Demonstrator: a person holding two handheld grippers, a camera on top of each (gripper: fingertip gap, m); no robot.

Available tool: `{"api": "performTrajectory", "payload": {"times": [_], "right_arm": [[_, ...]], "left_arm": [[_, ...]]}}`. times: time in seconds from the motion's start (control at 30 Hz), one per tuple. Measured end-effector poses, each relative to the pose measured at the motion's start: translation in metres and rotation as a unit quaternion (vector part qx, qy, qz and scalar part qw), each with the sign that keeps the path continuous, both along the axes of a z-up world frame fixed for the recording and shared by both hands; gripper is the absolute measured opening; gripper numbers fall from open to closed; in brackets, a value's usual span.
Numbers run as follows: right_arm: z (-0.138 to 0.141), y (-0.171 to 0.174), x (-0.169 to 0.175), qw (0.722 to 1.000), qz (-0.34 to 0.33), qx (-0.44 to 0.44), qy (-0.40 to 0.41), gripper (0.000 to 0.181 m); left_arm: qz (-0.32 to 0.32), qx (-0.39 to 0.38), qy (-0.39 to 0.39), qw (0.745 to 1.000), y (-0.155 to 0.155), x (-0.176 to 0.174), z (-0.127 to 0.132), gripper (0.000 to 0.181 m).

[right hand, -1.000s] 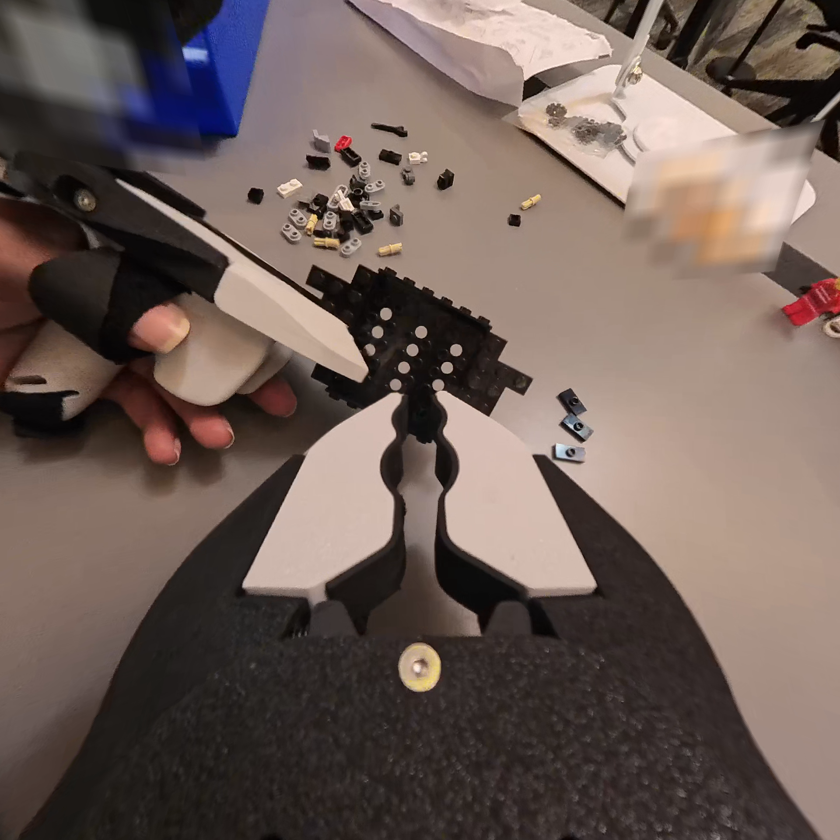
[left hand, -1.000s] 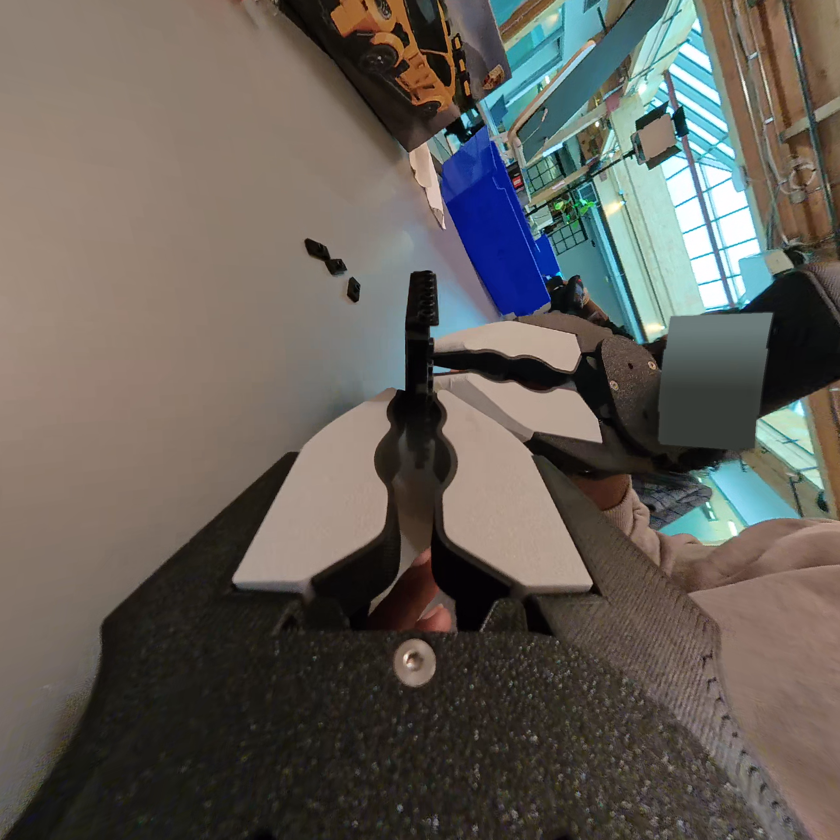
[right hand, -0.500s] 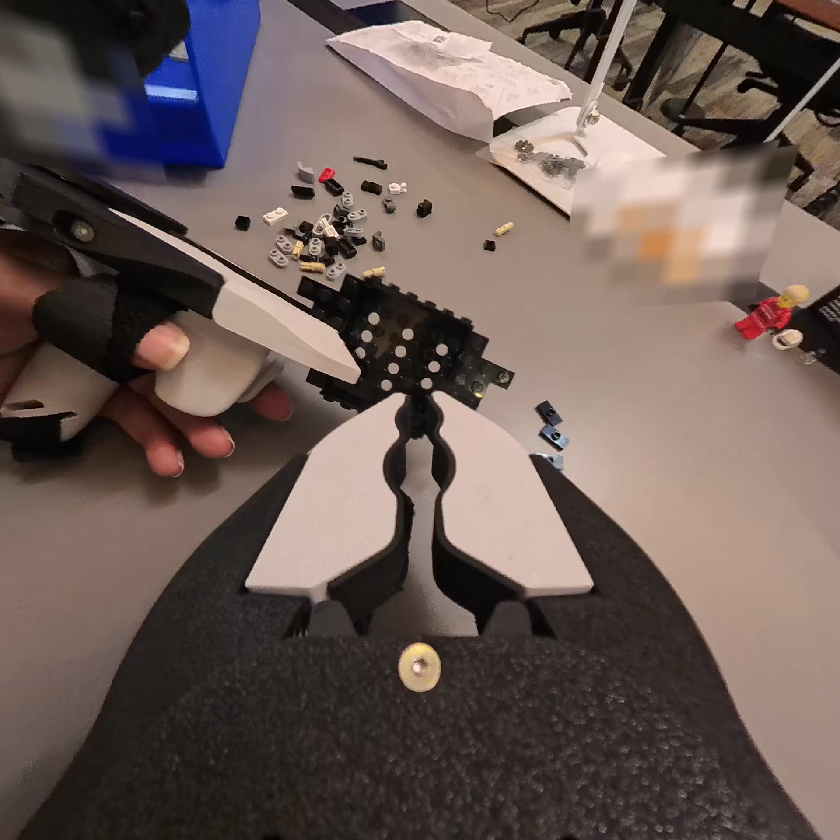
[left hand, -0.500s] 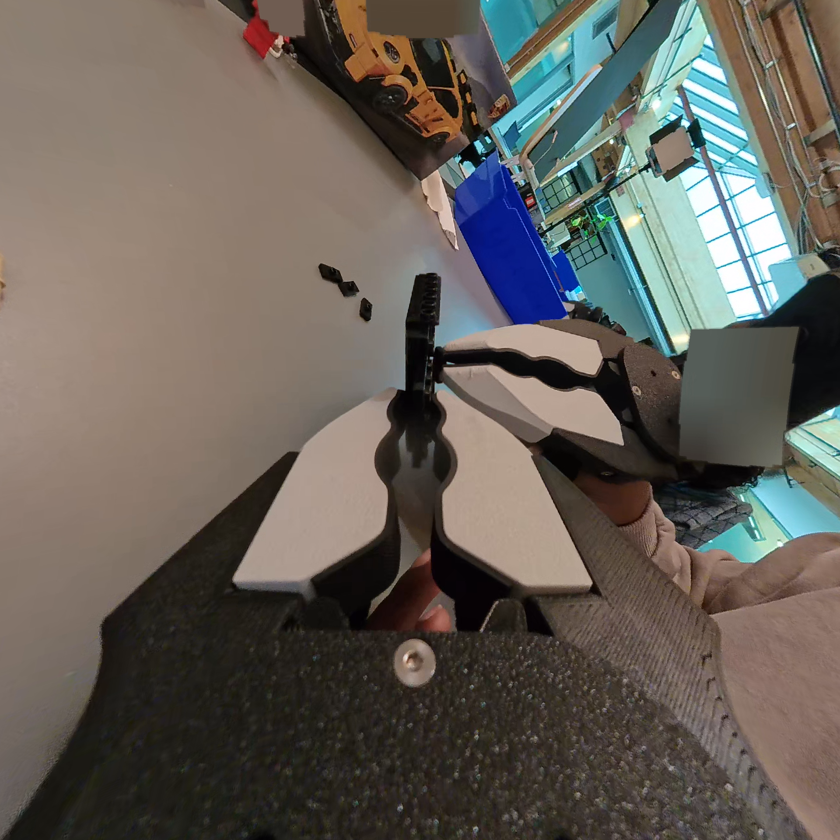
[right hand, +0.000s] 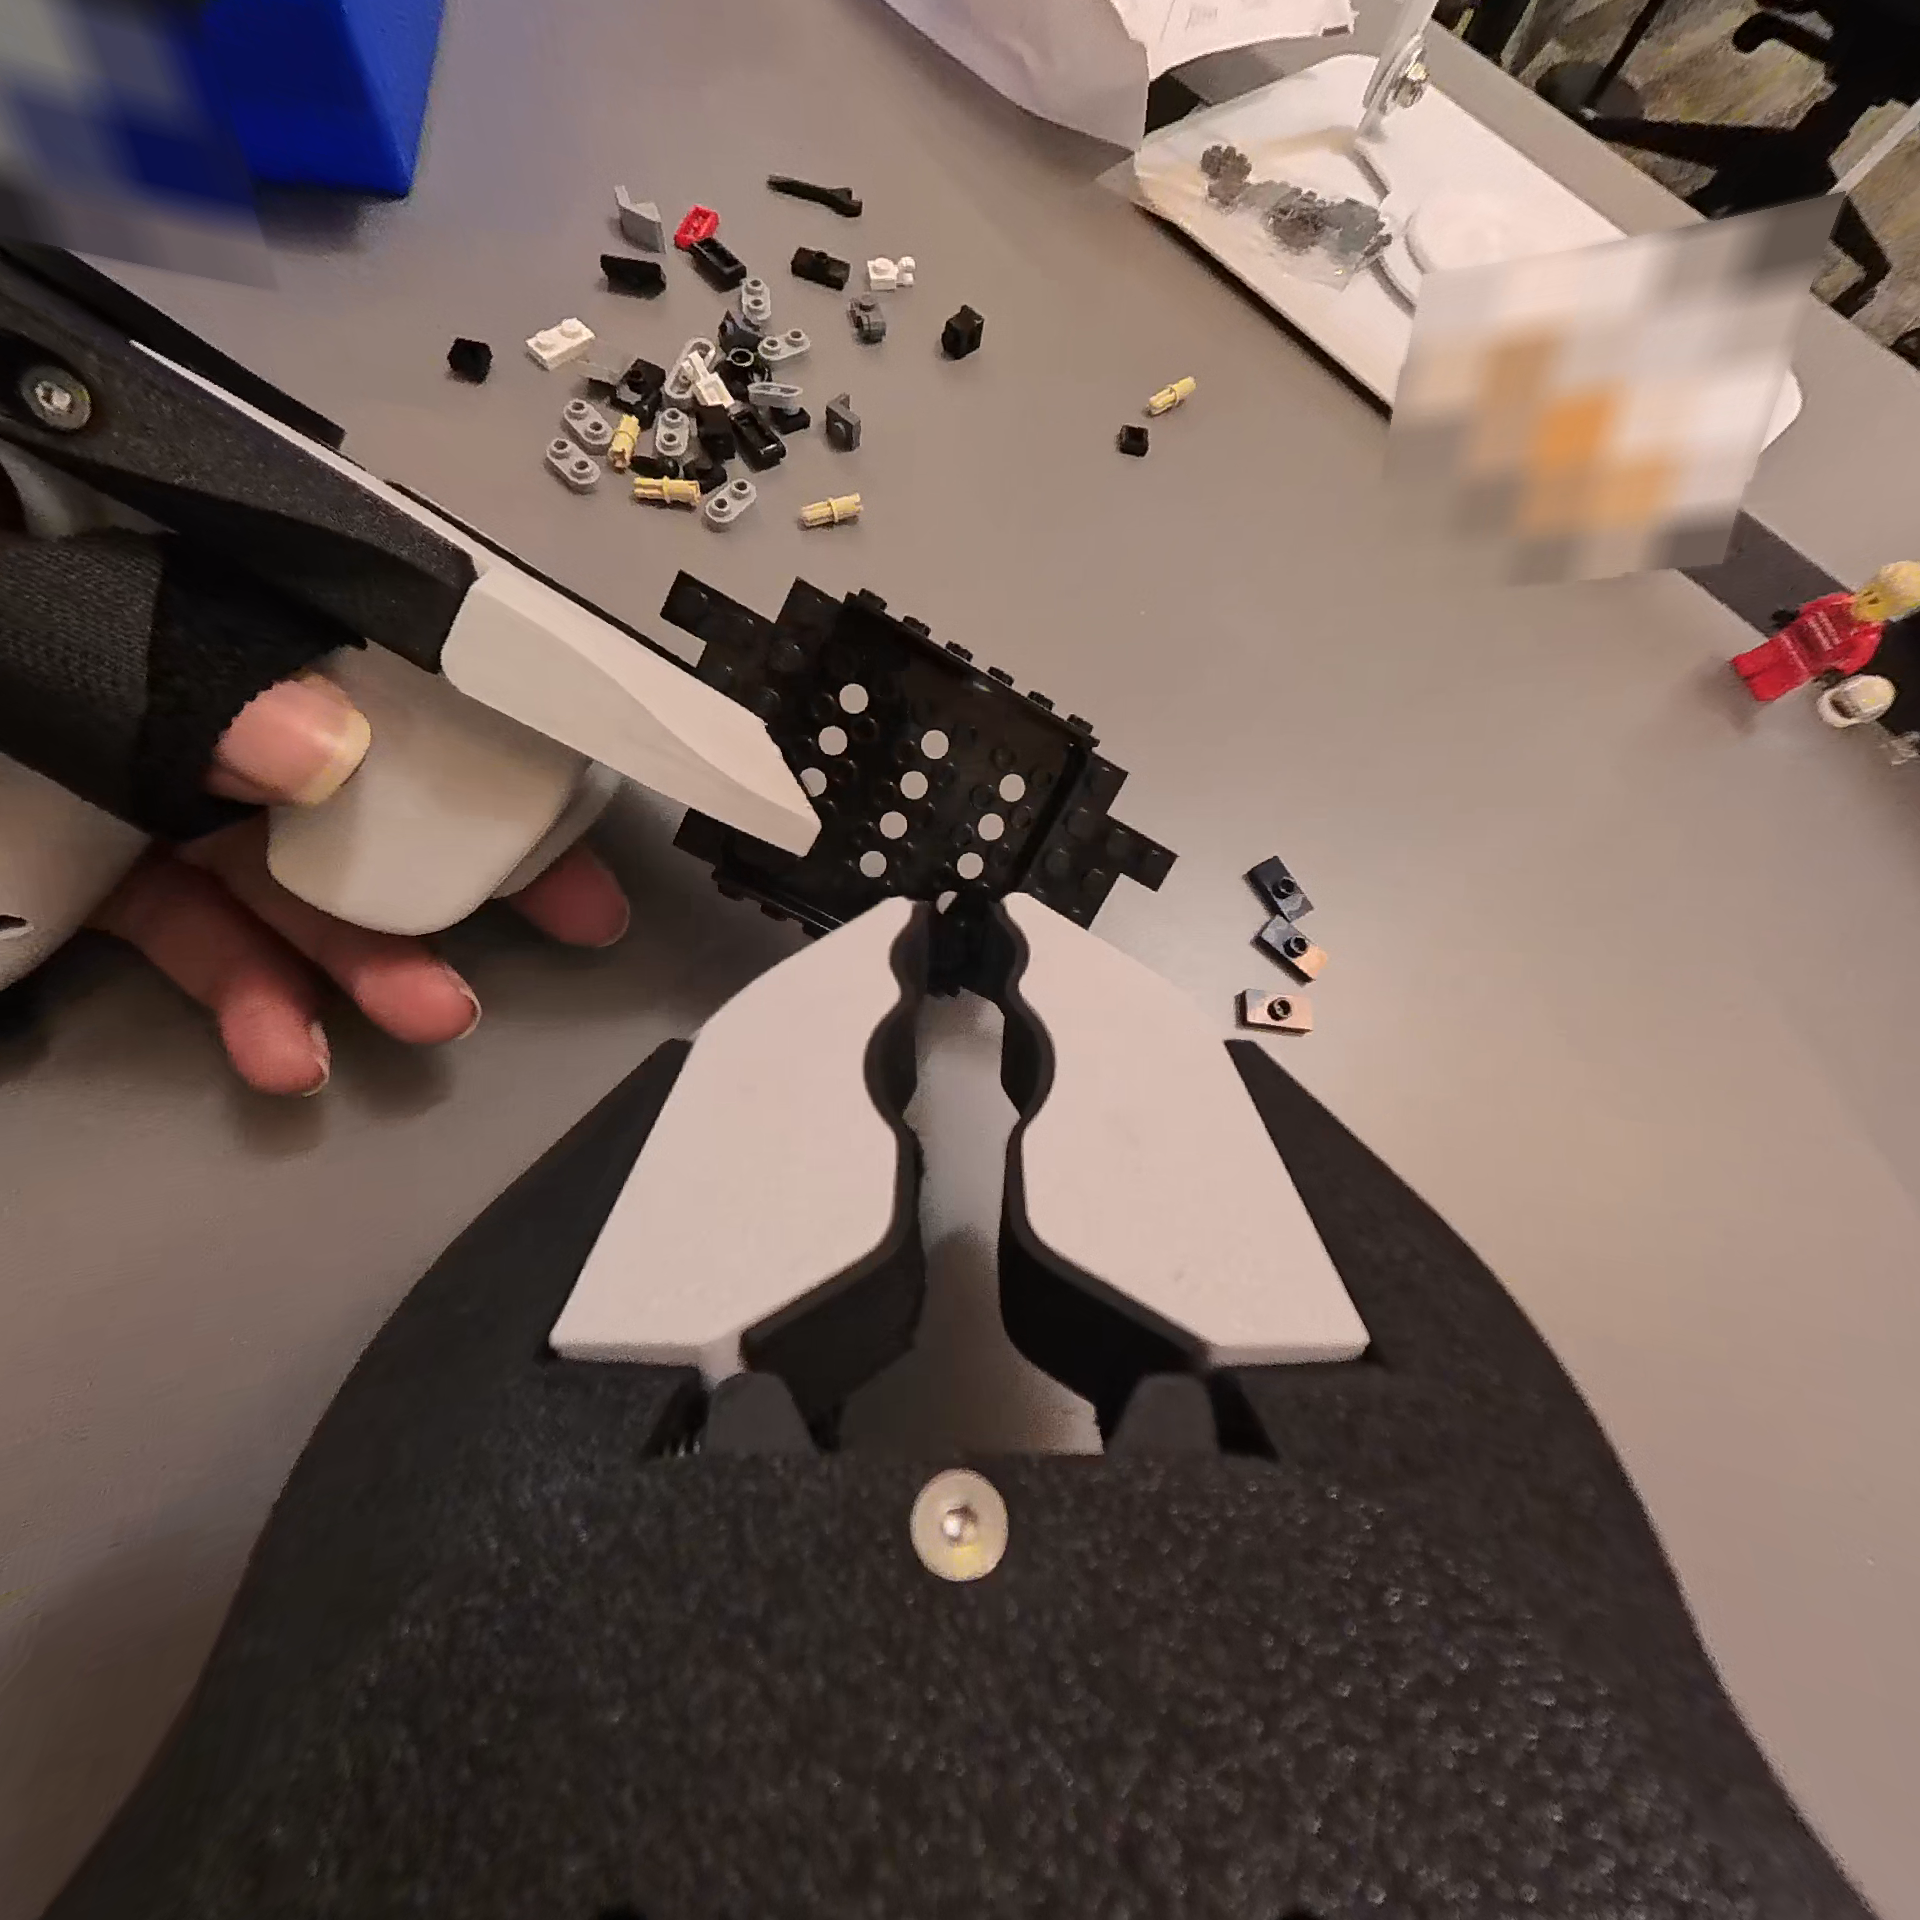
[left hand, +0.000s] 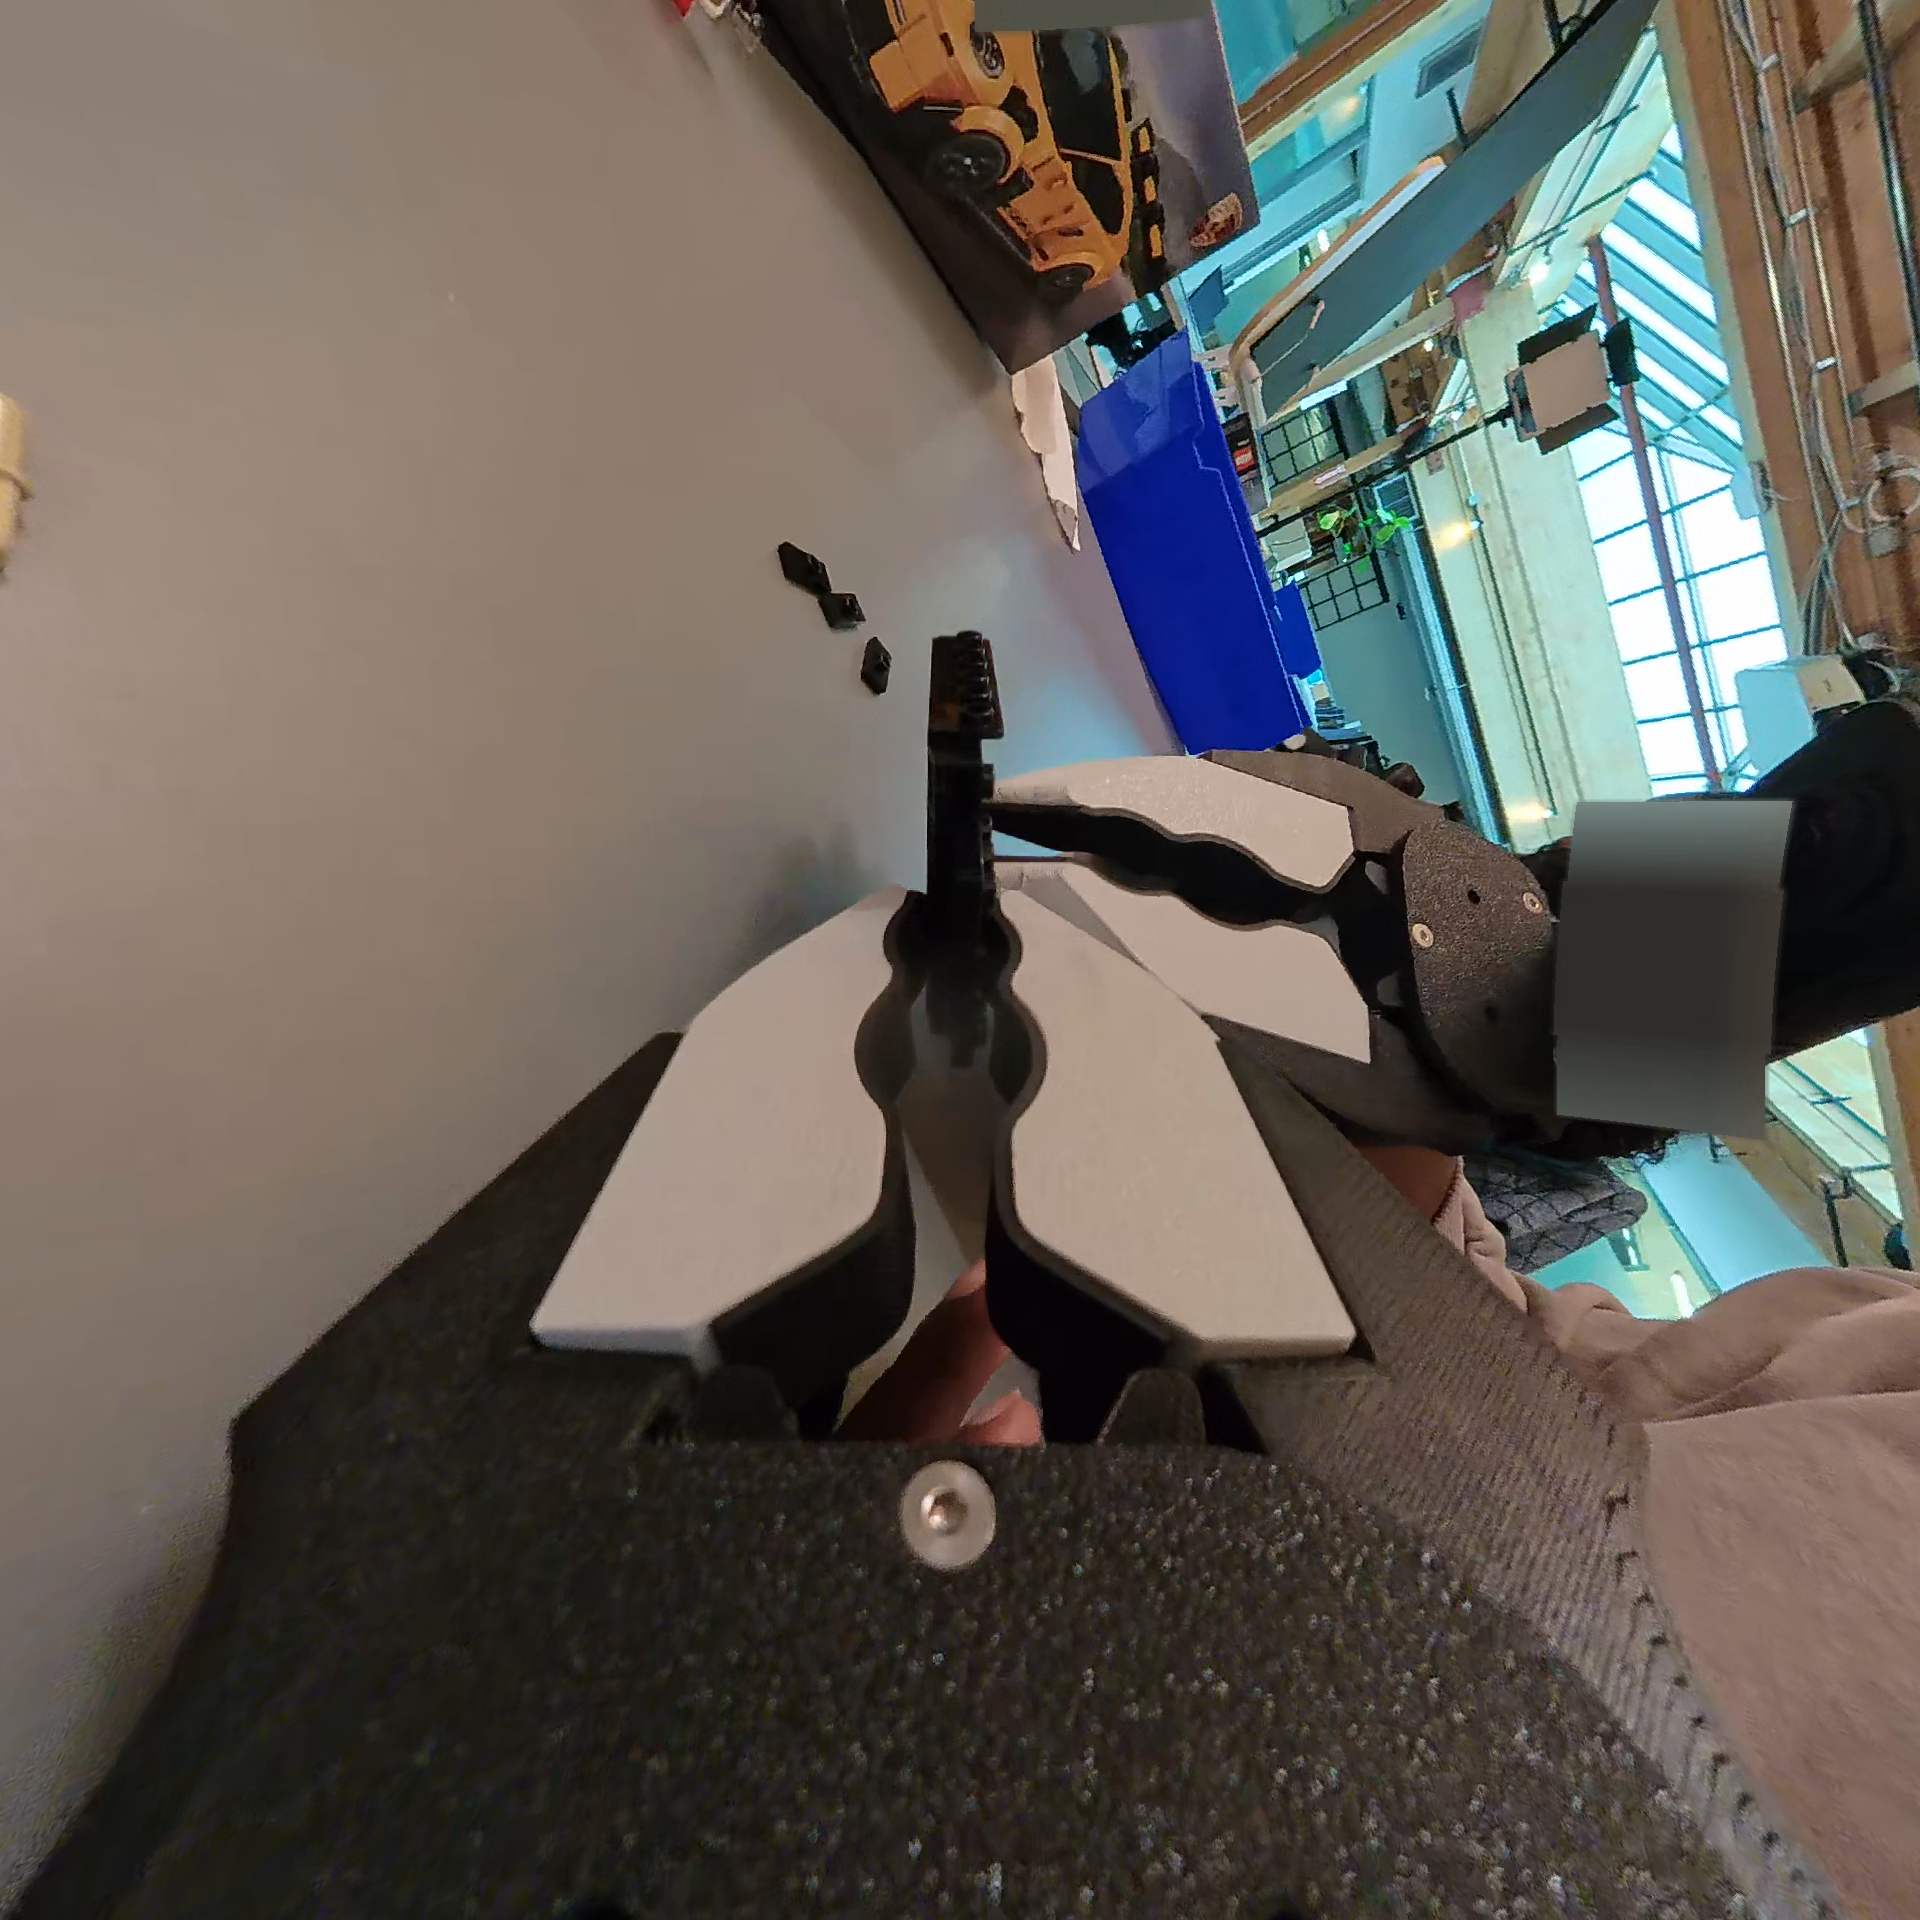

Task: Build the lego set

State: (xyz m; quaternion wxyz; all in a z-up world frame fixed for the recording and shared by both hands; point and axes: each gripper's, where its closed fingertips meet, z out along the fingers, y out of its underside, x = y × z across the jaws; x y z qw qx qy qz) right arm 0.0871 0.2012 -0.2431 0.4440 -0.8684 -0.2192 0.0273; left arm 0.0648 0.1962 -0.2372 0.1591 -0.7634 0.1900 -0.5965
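- While both tongs meet over the grey table (right hand: 1455, 935), the black plate (right hand: 935, 769) hangs between them, clear of the tabletop.
- The left tongs (left hand: 956, 914) are pinched nearly closed on the plate's edge; in their own view the plate (left hand: 961, 790) shows edge-on, standing upright between the tips.
- The right tongs (right hand: 956, 920) are also closed tight, gripping the near edge of the plate at its lower rim.
- In the right view the left tongs (right hand: 769, 800) come in from the left, with a hand (right hand: 343, 935) under them.
- In the left view the right tongs (left hand: 997, 831) reach in from the right, touching the plate's side.
- The plate is studded, with round holes through its middle and narrower tabs jutting at its corners.
- Three small dark tiles (right hand: 1283, 945) lie on the table just right of the plate.
- A scatter of loose bricks (right hand: 696, 416) in grey, black, white and tan lies beyond it.
- A red minifigure (right hand: 1818, 649) lies at the far right.
- A blue bin (right hand: 312, 94) stands at the far left.
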Motion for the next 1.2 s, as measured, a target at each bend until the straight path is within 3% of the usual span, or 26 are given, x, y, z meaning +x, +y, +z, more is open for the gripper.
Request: {"api": "performTrajectory", "payload": {"times": [0.23,0.37,0.57,0.93,1.2], "right_arm": [[0.006,0.000,0.003,0.999,-0.001,0.005,0.036,0.013],[0.021,0.002,0.016,0.993,-0.016,0.013,0.120,0.016],[0.009,-0.004,0.013,0.961,-0.006,-0.054,0.272,0.039],[0.007,-0.003,0.009,0.952,0.005,-0.063,0.299,0.030],[0.006,-0.014,0.003,0.937,0.050,-0.102,0.329,0.028]], "left_arm": [[0.003,-0.003,0.000,1.000,0.003,0.000,0.000,0.010],[0.006,-0.003,-0.002,1.000,0.005,-0.001,0.000,0.010],[-0.004,0.013,-0.008,1.000,0.003,0.000,0.006,0.010],[-0.027,0.045,-0.011,0.999,-0.004,0.000,0.014,0.010],[-0.095,0.060,-0.012,0.994,-0.013,-0.003,0.016,0.011]]}}
